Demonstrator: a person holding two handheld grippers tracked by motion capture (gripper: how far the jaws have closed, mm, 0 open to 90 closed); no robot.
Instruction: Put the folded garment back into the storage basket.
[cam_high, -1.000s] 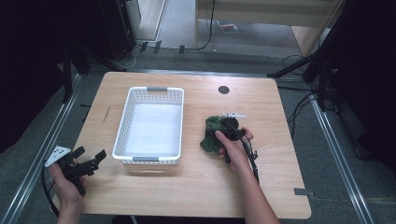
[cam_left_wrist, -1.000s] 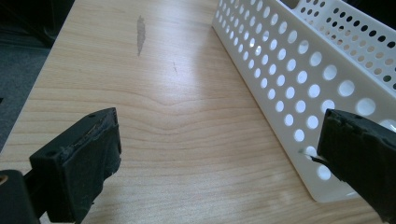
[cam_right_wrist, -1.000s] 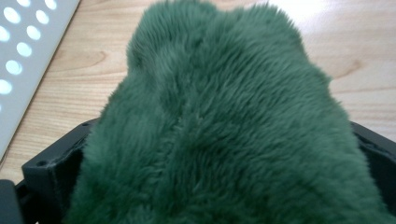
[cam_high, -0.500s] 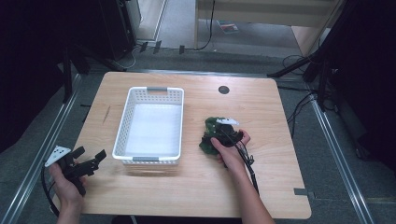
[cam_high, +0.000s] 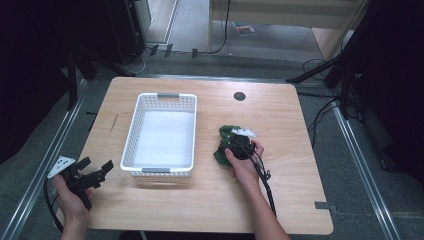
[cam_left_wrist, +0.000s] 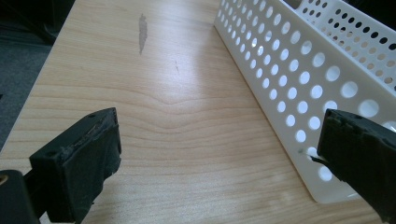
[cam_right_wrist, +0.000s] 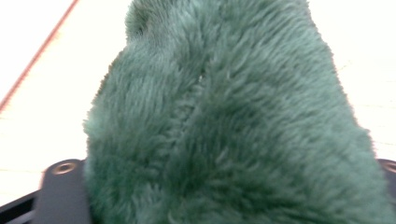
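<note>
a: where does the work stand?

b: early, by my reading. the green plush toy (cam_high: 227, 142) lies on the bench (cam_high: 300, 125), just to the right of the white basket (cam_high: 162, 131), and the basket has nothing in it.

a: is anything gripped?

b: yes. the right gripper (cam_high: 239, 142) sits on the toy, its jaws have just been closing, and in the right gripper view the green fur (cam_right_wrist: 233, 116) bulges up between them and over their edges, so i take it as clamped on the plush.

a: lifted?

b: it looks to me as if it rests on the wood, to the right of the basket; i can't see any gap under it.

a: and the other hand?

b: the left gripper (cam_high: 95, 172) hovers off the basket's near left corner, jaws spread wide with nothing between them; in the left gripper view there is bare bench between the pads and the basket's perforated wall (cam_left_wrist: 299, 79) just beside the right one.

a: so what's left?

b: likely everything after the grasp: raise the toy, carry it left over the basket's rim, let go inside.
</note>
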